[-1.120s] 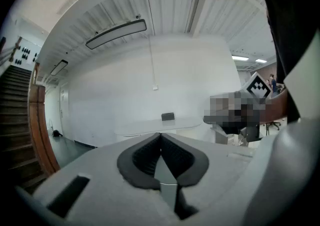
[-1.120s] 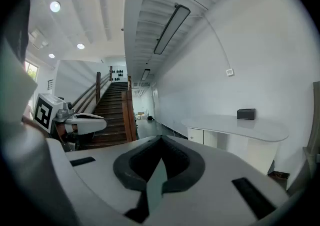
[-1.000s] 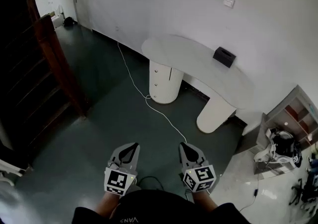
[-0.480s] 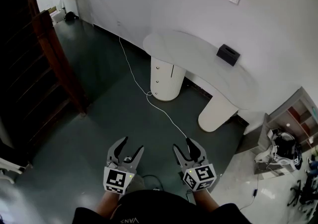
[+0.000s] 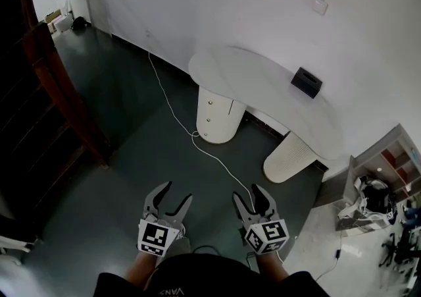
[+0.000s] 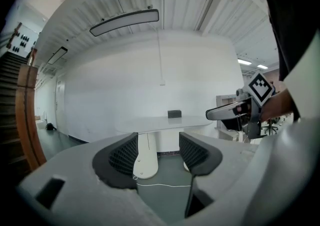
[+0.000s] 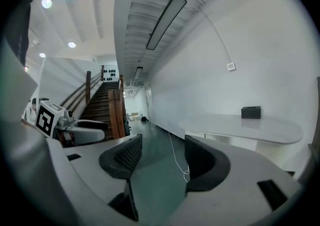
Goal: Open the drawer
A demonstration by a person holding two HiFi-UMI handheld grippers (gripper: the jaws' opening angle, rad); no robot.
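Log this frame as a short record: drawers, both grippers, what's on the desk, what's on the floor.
drawers: three knobbed fronts in the round pedestal under the white desk; all look closed
left gripper: fingers apart, nothing between them
right gripper: fingers opening, nothing between them
position: both grippers over the floor, well apart from the desk
on desk: black box
on floor: white cable running past the pedestal

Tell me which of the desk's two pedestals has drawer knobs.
The pedestal nearer the staircase, by the white cable: small knobs dot its front. The other pedestal shows none.
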